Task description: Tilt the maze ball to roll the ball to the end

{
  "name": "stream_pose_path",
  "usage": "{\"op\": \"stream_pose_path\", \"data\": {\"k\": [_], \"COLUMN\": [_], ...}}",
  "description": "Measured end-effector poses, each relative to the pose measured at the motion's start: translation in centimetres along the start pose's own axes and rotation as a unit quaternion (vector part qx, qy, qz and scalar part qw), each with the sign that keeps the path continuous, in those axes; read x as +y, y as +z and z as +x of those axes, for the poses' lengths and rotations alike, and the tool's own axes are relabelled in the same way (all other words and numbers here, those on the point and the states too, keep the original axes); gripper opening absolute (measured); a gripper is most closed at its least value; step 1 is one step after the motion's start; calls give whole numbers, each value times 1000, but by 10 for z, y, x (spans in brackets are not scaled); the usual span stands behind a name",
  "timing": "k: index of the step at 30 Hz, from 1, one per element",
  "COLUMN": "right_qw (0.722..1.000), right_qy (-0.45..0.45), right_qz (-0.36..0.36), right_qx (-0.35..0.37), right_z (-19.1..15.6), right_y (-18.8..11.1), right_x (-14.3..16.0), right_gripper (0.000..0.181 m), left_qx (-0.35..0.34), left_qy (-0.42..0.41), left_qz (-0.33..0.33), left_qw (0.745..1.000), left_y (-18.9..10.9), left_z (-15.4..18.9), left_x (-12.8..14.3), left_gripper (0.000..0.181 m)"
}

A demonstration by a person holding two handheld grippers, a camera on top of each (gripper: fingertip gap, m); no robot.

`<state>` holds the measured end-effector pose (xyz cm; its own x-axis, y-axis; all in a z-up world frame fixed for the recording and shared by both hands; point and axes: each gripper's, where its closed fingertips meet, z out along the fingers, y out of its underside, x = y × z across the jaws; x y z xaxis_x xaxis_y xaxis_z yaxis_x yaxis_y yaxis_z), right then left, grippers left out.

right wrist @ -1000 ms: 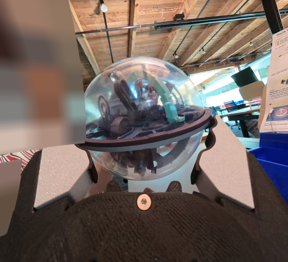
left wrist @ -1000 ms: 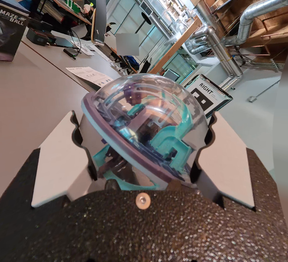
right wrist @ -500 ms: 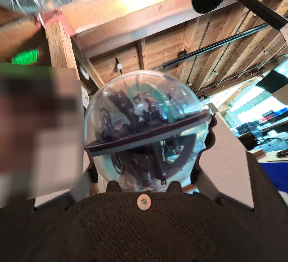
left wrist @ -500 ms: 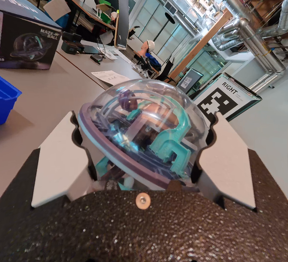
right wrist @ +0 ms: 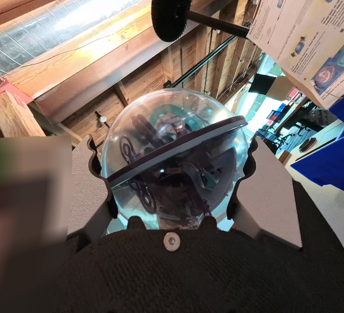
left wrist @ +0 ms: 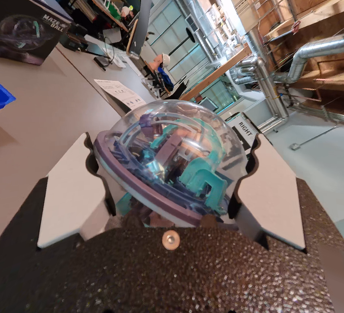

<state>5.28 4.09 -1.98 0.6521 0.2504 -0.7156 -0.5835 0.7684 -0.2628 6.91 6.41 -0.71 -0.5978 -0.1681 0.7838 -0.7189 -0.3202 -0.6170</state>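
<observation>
The maze ball point(left wrist: 167, 157) is a clear sphere with a purple rim around its middle and teal and purple tracks inside. It is held in the air between both grippers. My left gripper point(left wrist: 172, 134) is shut on it, with its grey fingers point(left wrist: 74, 183) pressed on either side. My right gripper point(right wrist: 173, 136) is shut on the same maze ball point(right wrist: 173, 155) from the other side. Its black and white marker plate point(left wrist: 242, 134) shows behind the sphere. The rim is tilted in both views. I cannot pick out the small ball inside.
A grey table point(left wrist: 37, 114) lies at the left with a dark box point(left wrist: 28, 40), a paper sheet point(left wrist: 119, 92) and a blue bin corner point(left wrist: 4, 95). The right wrist view points at the ceiling, with a blue bin point(right wrist: 323, 164) and a printed sheet point(right wrist: 305, 25) at the right.
Both grippers have turned with the maze ball. The right wrist view swung further up toward the ceiling, and the rim now slopes more steeply there. Both grips are unchanged.
</observation>
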Motion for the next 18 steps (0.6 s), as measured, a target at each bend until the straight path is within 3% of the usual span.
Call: {"op": "stream_pose_path", "data": {"k": [3, 6, 11, 15, 18], "right_qw": [1000, 998, 992, 992, 993], "right_qy": [17, 60, 121, 117, 103], "right_qz": [7, 20, 41, 37, 45], "right_qx": [5, 7, -21, -40, -43], "right_z": [7, 16, 15, 6, -1], "right_y": [-1, -5, -8, -7, -7], "right_x": [-4, -7, -18, -24, -32], "right_gripper": [155, 152, 142, 136, 134], "left_qx": [5, 0, 6, 41, 81], "left_qy": [21, 98, 233, 302, 358], "left_qz": [52, 105, 104, 112, 133], "left_qw": [998, 990, 967, 946, 921], "left_y": [-1, -5, -4, -4, -8], "left_z": [-3, 5, 36, 60, 81], "left_x": [-13, -30, -36, -36, -33], "left_gripper": [157, 153, 143, 137, 122]}}
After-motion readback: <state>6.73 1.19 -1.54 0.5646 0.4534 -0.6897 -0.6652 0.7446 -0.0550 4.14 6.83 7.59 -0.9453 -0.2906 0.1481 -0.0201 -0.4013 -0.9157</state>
